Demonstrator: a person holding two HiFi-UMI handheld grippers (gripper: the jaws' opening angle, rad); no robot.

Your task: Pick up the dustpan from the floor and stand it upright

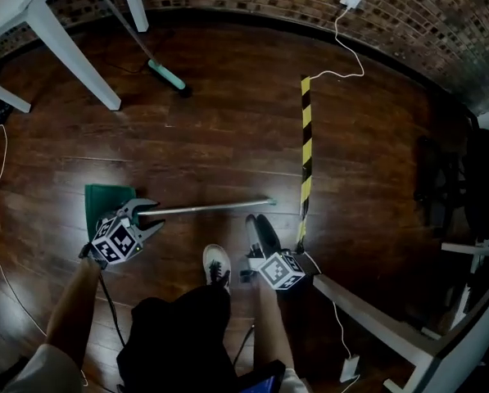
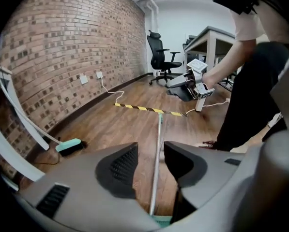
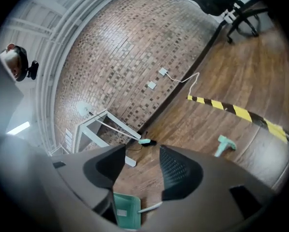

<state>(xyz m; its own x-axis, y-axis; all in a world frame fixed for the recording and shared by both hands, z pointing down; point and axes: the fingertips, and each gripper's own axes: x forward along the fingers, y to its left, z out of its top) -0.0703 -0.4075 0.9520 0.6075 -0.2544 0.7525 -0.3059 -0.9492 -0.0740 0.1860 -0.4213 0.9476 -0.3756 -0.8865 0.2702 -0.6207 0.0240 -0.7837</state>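
The dustpan lies flat on the wooden floor, its green pan (image 1: 105,199) to the left and its long metal handle (image 1: 219,208) running right to a teal tip (image 1: 270,202). My left gripper (image 1: 156,217) is open and low beside the pan. In the left gripper view the handle (image 2: 156,170) runs between the jaws, apart from both pads. My right gripper (image 1: 260,229) is open near the handle's tip, with nothing between its jaws (image 3: 142,161). The right gripper view shows the pan (image 3: 127,210) below and the teal tip (image 3: 225,144) off to the right.
A broom with a teal head (image 1: 167,75) leans by the white table legs (image 1: 72,47) at the back left. A yellow-black tape strip (image 1: 306,146) and a white cable (image 1: 342,47) run across the floor. An office chair (image 1: 453,178) stands right. My shoe (image 1: 217,264) is close.
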